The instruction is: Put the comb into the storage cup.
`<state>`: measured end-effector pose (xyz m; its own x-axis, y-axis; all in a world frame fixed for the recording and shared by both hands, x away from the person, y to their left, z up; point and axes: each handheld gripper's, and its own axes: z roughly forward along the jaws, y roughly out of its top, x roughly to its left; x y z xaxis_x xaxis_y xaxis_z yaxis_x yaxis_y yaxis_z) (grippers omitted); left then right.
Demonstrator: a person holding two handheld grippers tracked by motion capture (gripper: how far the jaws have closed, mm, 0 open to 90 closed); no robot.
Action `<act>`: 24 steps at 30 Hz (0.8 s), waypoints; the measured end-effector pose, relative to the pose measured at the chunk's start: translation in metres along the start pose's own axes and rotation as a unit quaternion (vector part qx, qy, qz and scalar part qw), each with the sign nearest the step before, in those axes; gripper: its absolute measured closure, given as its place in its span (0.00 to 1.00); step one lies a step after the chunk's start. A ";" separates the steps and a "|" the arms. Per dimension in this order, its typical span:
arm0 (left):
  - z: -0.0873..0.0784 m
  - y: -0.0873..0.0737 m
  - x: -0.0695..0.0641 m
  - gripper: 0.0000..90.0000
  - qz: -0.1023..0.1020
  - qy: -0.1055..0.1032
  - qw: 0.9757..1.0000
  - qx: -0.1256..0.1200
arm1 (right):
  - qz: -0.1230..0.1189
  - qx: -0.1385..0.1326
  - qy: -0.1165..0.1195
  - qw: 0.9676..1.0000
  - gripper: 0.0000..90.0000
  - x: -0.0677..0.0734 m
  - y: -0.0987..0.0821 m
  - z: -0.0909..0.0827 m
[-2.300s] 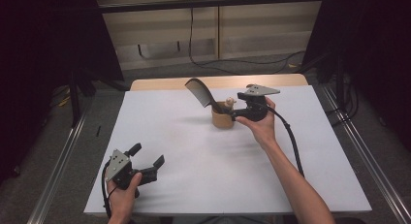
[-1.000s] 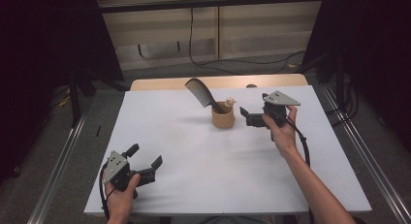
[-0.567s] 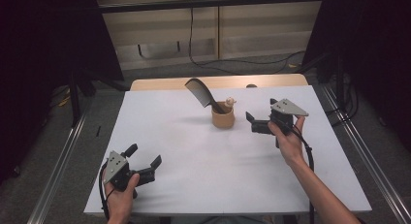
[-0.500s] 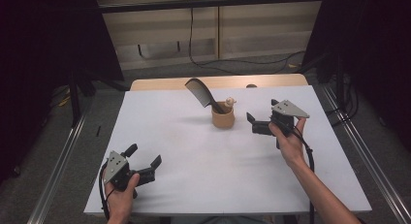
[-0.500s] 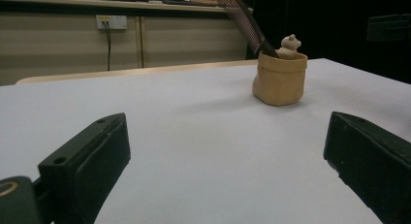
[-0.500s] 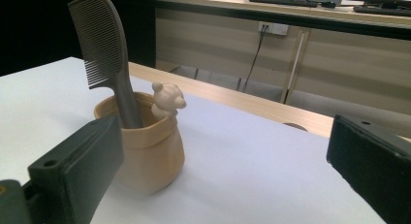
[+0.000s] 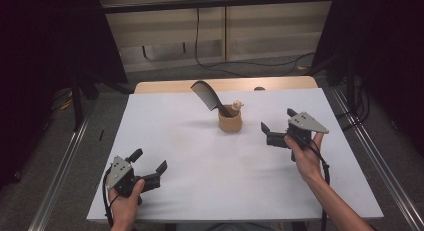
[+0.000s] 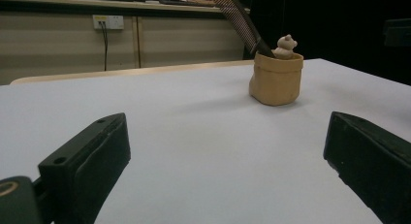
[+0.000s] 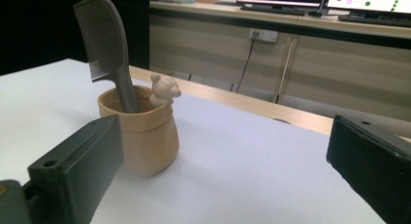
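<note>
The holder [image 7: 230, 122] stands upright on the white table [image 7: 210, 181], toward the far middle, near the wooden strip [image 7: 165, 86] at the table's back edge. It is a small tan cup shaped like a sack: soft bulging sides, a rolled-looking rim, matte surface like unglazed clay or rubber. A little bear figure [image 9: 164, 89] of the same tan sits on its rim. A dark comb [image 7: 206, 94] stands in it handle down, leaning away from the bear; the blade is curved, with fine close teeth along one edge, and looks like smooth hard plastic.

My right gripper [image 7: 275, 133] is just right of the holder, not touching it, jaws spread wide with nothing between them. In the right gripper view the holder shows beside my left-hand jaw. The jaws are blocky, matte black, with small screw holes.

My left gripper [image 7: 149, 167] is at the near left corner, well apart from the holder, jaws likewise spread and empty. The tabletop is flat, pale and even.
</note>
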<state>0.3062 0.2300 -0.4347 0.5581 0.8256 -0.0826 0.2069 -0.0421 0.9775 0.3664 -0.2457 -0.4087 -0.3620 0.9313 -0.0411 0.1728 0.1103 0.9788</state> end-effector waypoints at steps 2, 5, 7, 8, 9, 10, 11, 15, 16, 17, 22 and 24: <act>0.000 0.000 0.000 0.03 -0.001 -0.001 1.000 0.000 | 0.004 -0.001 0.001 1.000 0.00 -0.001 -0.001 -0.005; 0.000 0.000 -0.001 0.03 -0.002 -0.002 1.000 0.000 | 0.006 -0.005 -0.002 1.000 0.00 -0.003 -0.003 -0.012; 0.000 0.000 -0.001 0.03 -0.001 -0.002 1.000 -0.001 | 0.004 -0.006 -0.006 1.000 0.00 -0.005 -0.005 -0.017; 0.000 0.000 -0.001 0.03 -0.005 -0.004 1.000 -0.004 | 0.007 -0.007 -0.008 1.000 0.00 -0.005 -0.006 -0.019; 0.000 0.001 -0.001 0.03 -0.007 -0.006 1.000 -0.004 | 0.008 -0.008 -0.009 1.000 0.00 -0.006 -0.006 -0.021; -0.001 0.001 -0.001 0.03 -0.008 -0.006 1.000 -0.006 | 0.008 -0.010 -0.012 1.000 0.00 -0.007 -0.007 -0.023; -0.001 0.001 -0.001 0.03 -0.007 -0.006 1.000 -0.007 | 0.010 -0.014 -0.014 1.000 0.00 -0.007 -0.008 -0.024; -0.001 0.000 -0.001 0.03 -0.010 -0.002 1.000 -0.008 | 0.008 -0.016 -0.015 1.000 0.00 -0.008 -0.011 -0.032; -0.001 0.001 -0.001 0.03 -0.010 -0.002 1.000 -0.007 | 0.007 -0.016 -0.015 1.000 0.00 -0.008 -0.011 -0.034; -0.001 0.001 -0.001 0.03 -0.011 -0.001 1.000 -0.009 | 0.008 -0.017 -0.016 1.000 0.00 -0.008 -0.012 -0.036; -0.001 0.001 -0.003 0.03 -0.010 0.004 1.000 -0.007 | 0.007 -0.026 -0.018 0.999 0.00 -0.008 -0.013 -0.043; -0.001 0.001 -0.003 0.03 -0.010 0.006 1.000 -0.008 | 0.007 -0.027 -0.020 0.999 0.00 -0.008 -0.014 -0.046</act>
<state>0.3037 0.2285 -0.4335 0.5451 0.8324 -0.1001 0.2056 -0.0170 0.9785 0.3247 -0.2706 -0.4127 -0.3219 0.9462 -0.0335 0.1287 0.0788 0.9885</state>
